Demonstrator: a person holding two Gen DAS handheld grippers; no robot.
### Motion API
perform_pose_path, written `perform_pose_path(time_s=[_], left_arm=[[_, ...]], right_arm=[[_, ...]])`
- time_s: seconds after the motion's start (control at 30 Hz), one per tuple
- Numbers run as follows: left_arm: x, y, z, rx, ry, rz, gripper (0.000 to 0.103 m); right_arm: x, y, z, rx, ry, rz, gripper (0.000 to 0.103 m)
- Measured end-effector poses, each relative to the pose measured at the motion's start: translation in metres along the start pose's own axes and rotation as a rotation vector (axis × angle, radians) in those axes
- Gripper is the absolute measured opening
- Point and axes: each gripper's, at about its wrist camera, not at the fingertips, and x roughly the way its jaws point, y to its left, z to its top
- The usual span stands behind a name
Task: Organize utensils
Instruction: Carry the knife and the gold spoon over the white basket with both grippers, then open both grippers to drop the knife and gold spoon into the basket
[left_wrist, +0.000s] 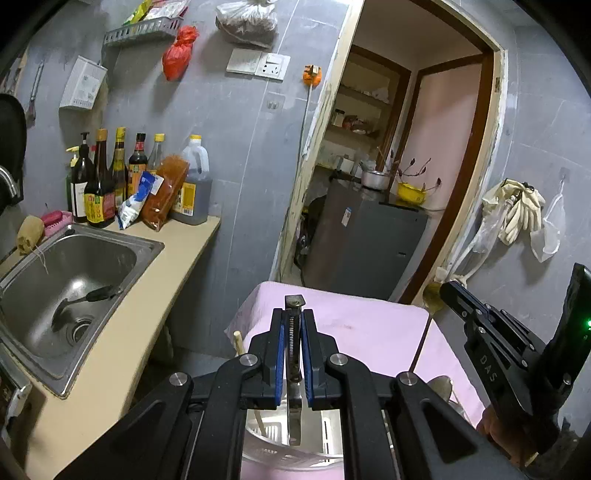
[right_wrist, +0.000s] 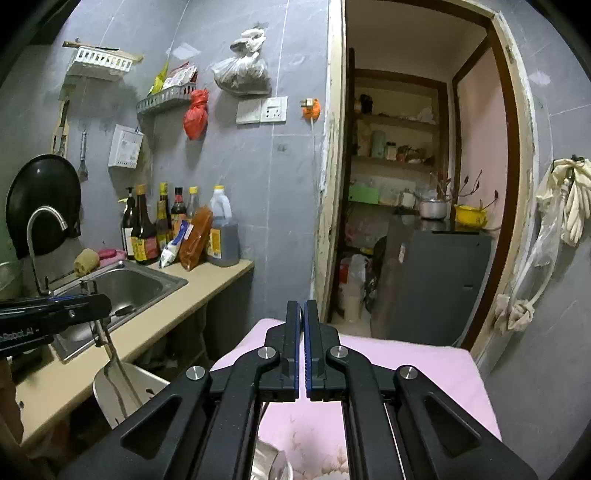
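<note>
Hanging by its handle from the left gripper (left_wrist: 293, 314), a metal spatula (left_wrist: 294, 369) points blade-down over a white slotted utensil holder (left_wrist: 280, 439), its blade tip apparently just inside the holder's mouth. The left gripper's jaws are clenched on the spring-wrapped handle, whose end sticks up beyond the fingertips. From the right wrist view the same spatula shows its wide flat blade (right_wrist: 110, 387) dangling below the gripper, out to the left. Inside the holder a pair of wooden chopsticks (left_wrist: 247, 373) already leans against the rim, so at least one item looks sorted. The holder stands on a bench covered in a pink cloth (left_wrist: 369, 325). To the right, a long-handled brass ladle (left_wrist: 430, 299) reaches up near the right gripper's tip, and a spoon-like bowl (left_wrist: 441, 386) lies beside it; both appear still to be put away. The right gripper (right_wrist: 301, 306) has its jaws drawn together with only a thin slit between them and nothing visible held; it hovers above the pink cloth. At the bottom of the right wrist view something shiny and metal (right_wrist: 273, 465) sits on the cloth, too cut off to identify. Farther left, a black-handled tool (left_wrist: 79, 301) lies in the steel sink (left_wrist: 110, 314). The job seems partway along: lowering and releasing the spatula comes next, then the remaining pieces.
</note>
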Motion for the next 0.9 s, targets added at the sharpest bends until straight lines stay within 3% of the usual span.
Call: perform_pose_path(time_s=[0.33, 0.63, 0.73, 0.8, 0.9], left_arm=[[0.005, 0.002, -0.005, -0.003, 0.047, -0.017, 0.008], [0.002, -0.004, -0.005, 0.028, 0.088, -0.034, 0.012], [0.001, -0.006, -0.005, 0.031, 0.096, -0.04, 0.012], [0.0, -0.009, -0.005, 0.035, 0.097, -0.042, 0.012], [-0.002, -0.016, -0.007, 0.047, 0.103, -0.042, 0.012]], right_arm=[[-0.003, 0.001, -0.009, 0.008, 0.055, 0.041, 0.003], [-0.026, -0.016, -0.006, 0.042, 0.059, 0.004, 0.003], [-0.037, -0.027, -0.005, 0.071, 0.057, -0.023, 0.015], [-0.046, -0.034, -0.003, 0.095, 0.04, -0.039, 0.036], [-0.057, -0.043, 0.0, 0.11, 0.026, -0.06, 0.037]])
